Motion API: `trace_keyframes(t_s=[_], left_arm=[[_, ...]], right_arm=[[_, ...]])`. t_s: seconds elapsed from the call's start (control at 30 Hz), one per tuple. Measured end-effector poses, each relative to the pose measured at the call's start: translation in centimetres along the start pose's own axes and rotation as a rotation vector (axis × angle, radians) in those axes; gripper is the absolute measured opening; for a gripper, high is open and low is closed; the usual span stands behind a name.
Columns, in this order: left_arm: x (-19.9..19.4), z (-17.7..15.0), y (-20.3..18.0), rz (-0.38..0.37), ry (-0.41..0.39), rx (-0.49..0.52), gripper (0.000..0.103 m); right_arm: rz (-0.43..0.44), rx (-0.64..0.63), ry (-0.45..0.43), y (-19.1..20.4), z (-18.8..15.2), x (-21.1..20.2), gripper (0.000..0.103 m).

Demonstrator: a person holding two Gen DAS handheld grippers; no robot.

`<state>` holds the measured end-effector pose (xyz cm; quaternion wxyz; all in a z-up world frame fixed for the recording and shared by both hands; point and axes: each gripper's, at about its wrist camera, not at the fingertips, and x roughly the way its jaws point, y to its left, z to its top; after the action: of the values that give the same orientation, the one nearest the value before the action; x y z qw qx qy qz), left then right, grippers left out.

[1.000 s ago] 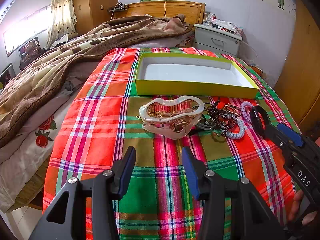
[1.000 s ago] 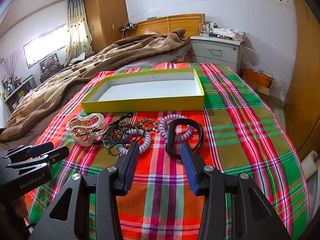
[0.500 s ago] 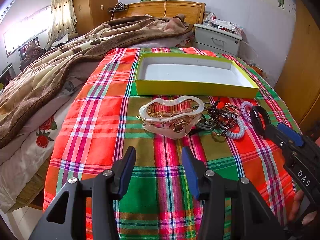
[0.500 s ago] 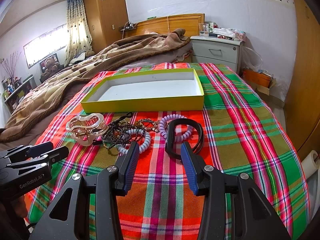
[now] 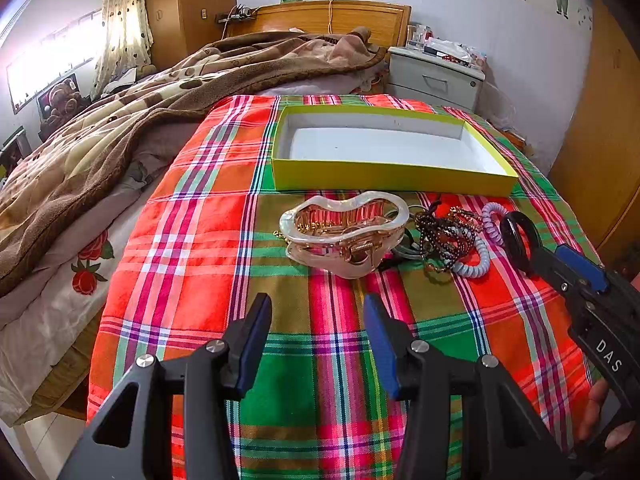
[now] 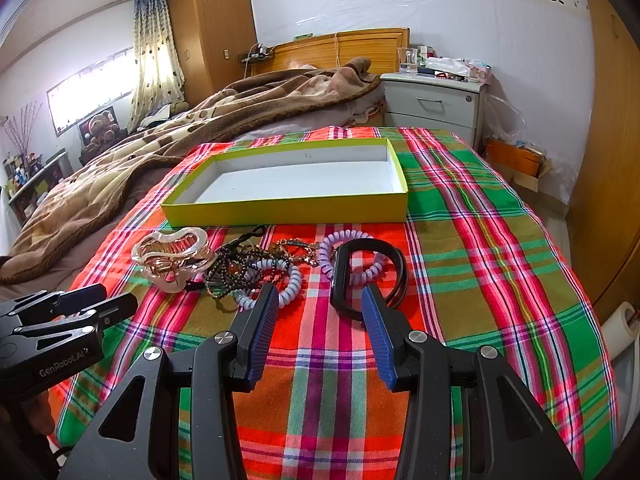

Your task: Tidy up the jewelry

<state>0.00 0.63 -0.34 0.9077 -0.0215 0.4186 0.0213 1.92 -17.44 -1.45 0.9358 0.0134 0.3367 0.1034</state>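
Left wrist view: my left claw (image 5: 316, 336) hovers spread apart, holding nothing, the clear hair clip (image 5: 344, 232) at 12 o'clock; I'd go in straight and pinch its midsection, clear of the bead tangle (image 5: 444, 236)

Right wrist view: my right claw (image 6: 318, 318) is apart and unloaded, black bangle (image 6: 368, 272) just ahead at 1 o'clock, yellow box (image 6: 288, 210) beyond it, nothing inside

Ahead of us and to the left, a brown patterned blanket (image 5: 132, 112) lies rumpled over the bed. Far ahead we see a wooden headboard (image 6: 340, 50), with a grey nightstand (image 6: 434, 104) to its right.
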Motion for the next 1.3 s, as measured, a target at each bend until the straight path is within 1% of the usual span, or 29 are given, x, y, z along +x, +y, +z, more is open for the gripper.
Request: trace_keyframes(t_s=[0.4,0.5,0.6,0.67,0.73,0.8,0.87,1.03,1.1,1.2,1.3], left_arm=[[0.1,0.5,0.9,-0.038,0.006,-0.007,0.050],[0.0,0.9,1.4,-0.084,0.007,0.001,0.050],[0.1,1.5,2.4,-0.129,0.005,-0.016,0.050],[0.3,2.0,2.9,-0.136,0.004,-0.021,0.050],[0.6,2.6,3.5,-0.168,0.012,-0.041,0.050],[1.0,3.0,4.3,-0.199,0.021,-0.075,0.050],[1.2,3.5,4.8,-0.204,0.016,-0.087,0.050],[2.1,4.5,5.0,-0.199,0.037,-0.049,0.050],[2.4,4.9,4.9,-0.203,0.043,-0.024,0.050],[3.1,5.5,4.5,-0.191,0.053,0.024,0.050],[4.1,6.0,3.9,-0.216,0.091,0.074,0.050]], right_arm=[[-0.009,0.016,-0.018,-1.2,0.7,-0.4,0.044],[-0.039,0.037,-0.032,-2.6,1.2,-0.9,0.044],[-0.086,0.065,-0.039,-4.3,1.6,-1.0,0.044],[-0.113,0.070,-0.022,-5.4,2.0,-0.6,0.044],[-0.119,0.072,-0.009,-6.2,2.4,0.1,0.044],[-0.102,0.075,0.011,-6.5,2.6,0.8,0.044],[-0.087,0.082,0.038,-6.7,2.7,1.5,0.044],[-0.042,0.072,0.111,-6.5,2.8,3.5,0.044],[-0.034,0.068,0.132,-6.4,2.8,4.1,0.044],[-0.030,0.069,0.155,-6.4,2.8,4.6,0.044],[-0.034,0.068,0.187,-6.6,2.9,5.3,0.044]])
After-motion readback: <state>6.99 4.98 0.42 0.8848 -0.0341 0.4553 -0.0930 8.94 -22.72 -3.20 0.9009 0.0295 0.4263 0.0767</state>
